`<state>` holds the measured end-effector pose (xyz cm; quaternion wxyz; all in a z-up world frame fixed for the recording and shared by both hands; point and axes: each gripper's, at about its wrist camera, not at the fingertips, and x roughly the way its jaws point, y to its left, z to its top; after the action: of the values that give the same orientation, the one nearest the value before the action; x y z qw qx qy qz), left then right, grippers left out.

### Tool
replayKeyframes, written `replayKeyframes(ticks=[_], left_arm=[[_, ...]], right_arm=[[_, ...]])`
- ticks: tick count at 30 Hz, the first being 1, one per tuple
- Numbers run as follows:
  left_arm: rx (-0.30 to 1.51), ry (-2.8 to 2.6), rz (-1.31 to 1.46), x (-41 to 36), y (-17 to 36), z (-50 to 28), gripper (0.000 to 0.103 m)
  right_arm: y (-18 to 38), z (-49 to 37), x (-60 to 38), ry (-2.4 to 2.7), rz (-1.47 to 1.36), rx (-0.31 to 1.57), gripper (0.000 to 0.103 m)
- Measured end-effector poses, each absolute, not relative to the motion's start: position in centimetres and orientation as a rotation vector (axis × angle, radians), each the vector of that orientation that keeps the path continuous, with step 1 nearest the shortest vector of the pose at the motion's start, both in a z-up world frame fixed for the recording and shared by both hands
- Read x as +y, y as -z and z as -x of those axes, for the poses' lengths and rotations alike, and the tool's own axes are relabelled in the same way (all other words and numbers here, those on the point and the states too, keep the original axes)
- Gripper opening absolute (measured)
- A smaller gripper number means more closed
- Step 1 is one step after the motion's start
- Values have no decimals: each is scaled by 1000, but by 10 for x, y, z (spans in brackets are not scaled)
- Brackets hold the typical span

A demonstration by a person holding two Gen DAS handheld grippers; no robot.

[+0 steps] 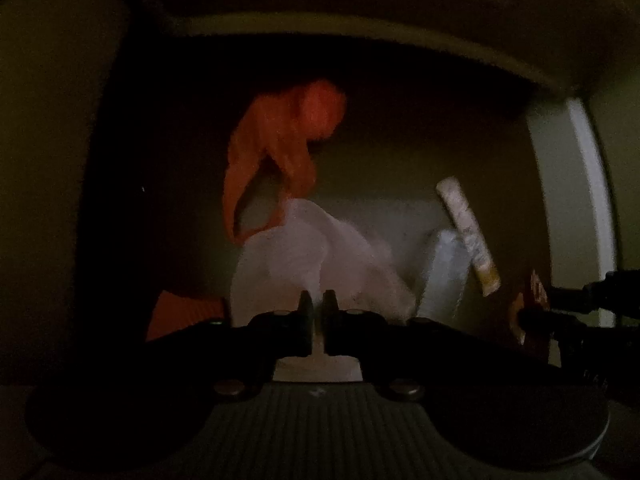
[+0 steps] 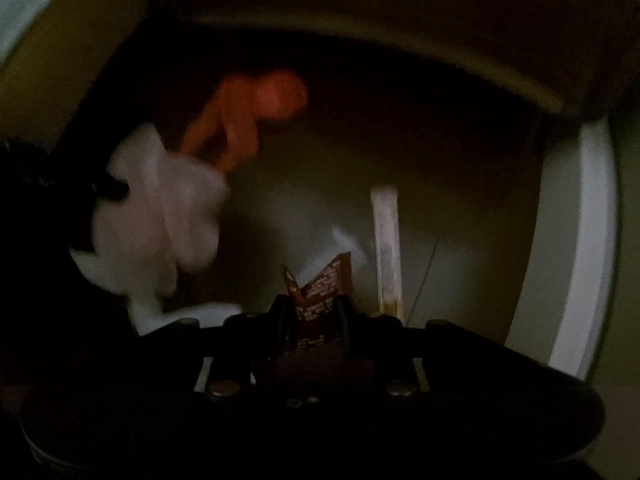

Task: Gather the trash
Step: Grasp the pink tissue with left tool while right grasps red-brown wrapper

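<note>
A: Where does it stand?

B: Dim and blurred, but readable. The left gripper (image 1: 318, 304) has its jaws all but closed on a white crumpled tissue or thin plastic (image 1: 304, 256), pinched by a thin fold, with most of it hanging free below. The right gripper (image 2: 312, 312) has its jaws partly closed on a brown printed wrapper (image 2: 320, 292), gripped low so the torn top sticks out past the fingertips. Both pieces look lifted off the pale surface (image 2: 472, 216).

A: What could go wrong?

B: I'd say the white piece is the weaker hold. A thin, limp fold can slide out if the hand swings, and the hanging bulk could snag the orange object (image 1: 280, 148) just behind it. The wrapper is stiff and slick; it could pivot between the pads or drop. The 2 grippers are also close together, so they might knock each other.

A: What's left down there?

B: I count 1 long white paper sachet with a yellowish end (image 1: 468, 236) lying on the surface, and 1 pale bluish-white piece (image 1: 444, 276) beside it, touching as far as I can tell. So 2 items are held, 2 are still down, plus 1 orange object whose nature I can't make out.
</note>
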<state>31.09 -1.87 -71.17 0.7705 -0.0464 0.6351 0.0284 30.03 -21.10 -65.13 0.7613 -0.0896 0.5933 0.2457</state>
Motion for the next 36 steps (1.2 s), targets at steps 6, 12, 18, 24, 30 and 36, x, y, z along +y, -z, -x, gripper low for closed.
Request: replayKeyframes(ticks=[6, 12, 18, 24, 30, 36], left_arm=[[1288, -54, 150, -18, 669, -310, 2], [1323, -45, 155, -10, 677, -315, 2], [1402, -52, 218, 5, 713, -321, 4], [1440, -3, 161, -5, 745, -331, 72], [1454, -50, 40, -16, 784, -340, 90], [1511, -86, -14, -12, 828, -347, 89]], right_arm=[[592, -307, -210, -531, 142, 1147, 24], [597, -309, -216, -532, 122, 1156, 24], [614, -300, -229, -515, 63, 1194, 24], [629, -296, -238, -488, 34, 1218, 24], [639, -290, -247, -462, 37, 1237, 24], [643, -288, -252, -438, 63, 1243, 24]])
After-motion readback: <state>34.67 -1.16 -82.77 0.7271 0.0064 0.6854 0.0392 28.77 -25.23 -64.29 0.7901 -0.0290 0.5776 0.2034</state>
